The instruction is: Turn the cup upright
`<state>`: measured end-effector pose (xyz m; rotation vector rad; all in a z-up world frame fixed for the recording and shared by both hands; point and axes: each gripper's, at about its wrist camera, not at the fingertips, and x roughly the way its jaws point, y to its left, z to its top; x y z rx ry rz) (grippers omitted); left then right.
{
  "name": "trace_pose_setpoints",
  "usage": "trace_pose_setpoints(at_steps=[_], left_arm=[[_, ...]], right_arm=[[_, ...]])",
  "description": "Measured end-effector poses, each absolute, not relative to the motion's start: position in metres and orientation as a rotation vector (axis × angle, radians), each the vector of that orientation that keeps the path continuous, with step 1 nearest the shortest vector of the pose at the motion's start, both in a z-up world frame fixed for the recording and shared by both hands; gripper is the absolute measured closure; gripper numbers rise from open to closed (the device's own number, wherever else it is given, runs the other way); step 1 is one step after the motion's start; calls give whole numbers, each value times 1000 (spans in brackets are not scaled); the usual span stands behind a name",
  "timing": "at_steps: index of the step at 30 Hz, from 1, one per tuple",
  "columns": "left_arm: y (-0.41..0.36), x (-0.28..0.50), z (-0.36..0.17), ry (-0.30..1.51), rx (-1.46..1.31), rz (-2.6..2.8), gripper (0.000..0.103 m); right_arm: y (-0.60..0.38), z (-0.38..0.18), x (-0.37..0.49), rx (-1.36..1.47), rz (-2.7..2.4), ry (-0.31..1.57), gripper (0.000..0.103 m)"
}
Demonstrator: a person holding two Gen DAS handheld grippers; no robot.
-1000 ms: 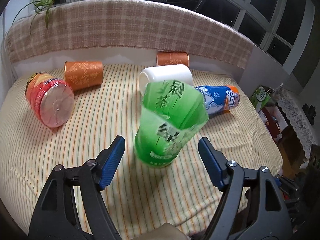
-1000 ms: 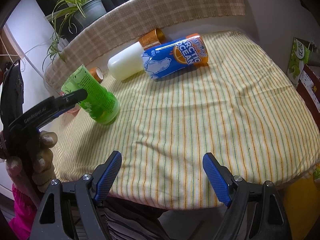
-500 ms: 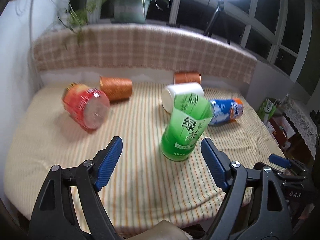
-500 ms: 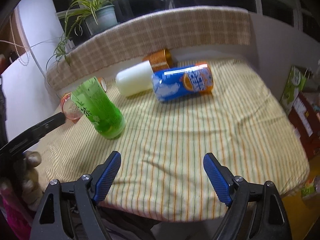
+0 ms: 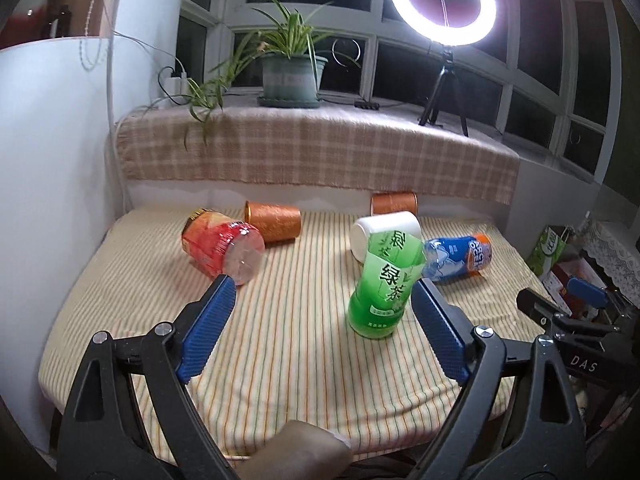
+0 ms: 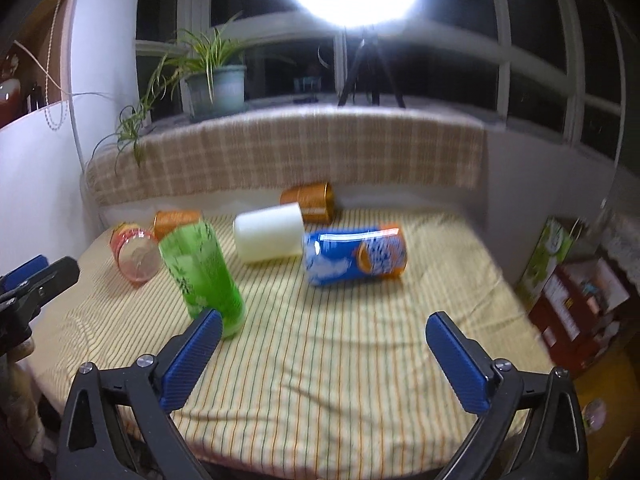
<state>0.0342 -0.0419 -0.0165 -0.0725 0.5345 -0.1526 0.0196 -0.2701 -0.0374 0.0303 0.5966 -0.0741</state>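
Note:
A green cup (image 5: 382,286) with Chinese lettering stands upright, open end up, on the striped tablecloth (image 5: 288,344); it also shows in the right wrist view (image 6: 204,276). My left gripper (image 5: 322,326) is open and empty, held back from the cup near the table's front edge. My right gripper (image 6: 322,356) is open and empty, to the right of the cup and apart from it. Its tip shows at the right of the left wrist view (image 5: 560,312).
Lying on their sides: a red cup (image 5: 222,246), two orange cups (image 5: 274,220) (image 5: 394,203), a white cup (image 5: 386,230) and a blue cup (image 5: 458,256). A checked ledge (image 5: 312,152) with a potted plant and a ring light stands behind. Boxes (image 6: 576,288) sit right of the table.
Both grippers have pulled back and tilted up from the table, so the cups look smaller and the window shows. The green cup stays standing where it was.

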Motion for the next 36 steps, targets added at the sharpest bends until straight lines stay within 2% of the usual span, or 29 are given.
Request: trace_pose_setpoints(at_steps=[9, 11, 36], left_arm=[[-40, 30, -14, 524, -60, -134, 11], [-40, 29, -13, 519, -59, -132, 0], [-37, 28, -11, 504, -57, -120, 0]], right_arm=[[-262, -24, 23, 29, -115, 532, 0], [-261, -24, 23, 30, -112, 529, 0], [-258, -22, 23, 20, -108, 524, 0]])
